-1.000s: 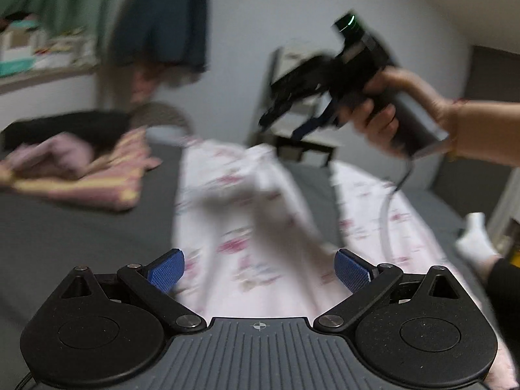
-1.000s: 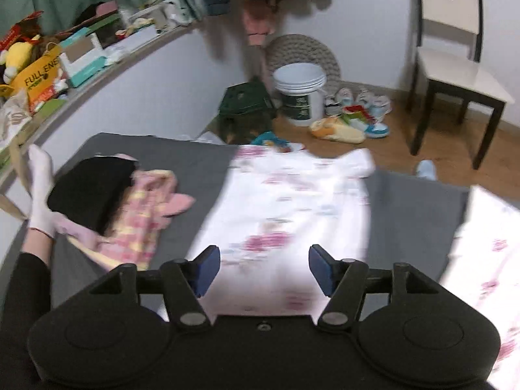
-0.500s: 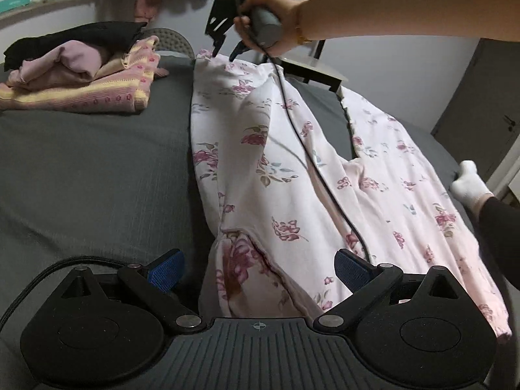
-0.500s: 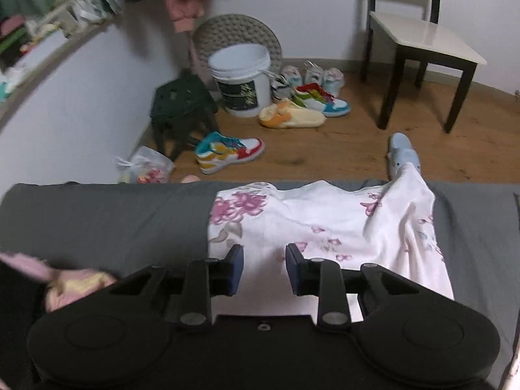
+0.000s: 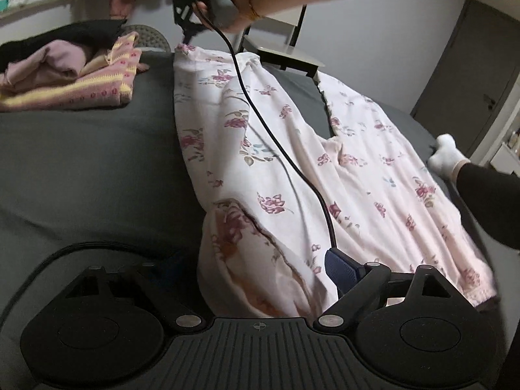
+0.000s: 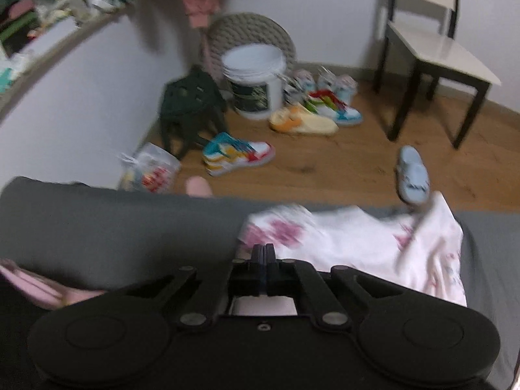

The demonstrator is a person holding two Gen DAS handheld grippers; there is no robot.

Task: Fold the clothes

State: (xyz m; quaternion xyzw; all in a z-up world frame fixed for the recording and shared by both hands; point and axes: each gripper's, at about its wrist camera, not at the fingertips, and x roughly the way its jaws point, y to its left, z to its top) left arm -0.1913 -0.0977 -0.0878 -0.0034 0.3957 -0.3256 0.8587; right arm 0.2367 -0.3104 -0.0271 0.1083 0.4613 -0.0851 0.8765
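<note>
Pale pink floral trousers lie lengthwise on the dark grey bed, legs pointing away from me. My left gripper is open at the near waist end, and bunched waist cloth sits between its fingers. A hand holds my right gripper over the far hem of the left leg. In the right wrist view that gripper is shut on the corner of the floral trousers at the bed's far edge. Its black cable trails across the cloth.
A pile of pink, yellow-striped and black clothes lies at the bed's left. A white-socked foot rests at the right edge. Beyond the bed are a chair, a white bucket, a dark stool and shoes.
My right gripper's fingers have come together on the trouser hem corner. My left gripper has edged closer to the waist end and stays open.
</note>
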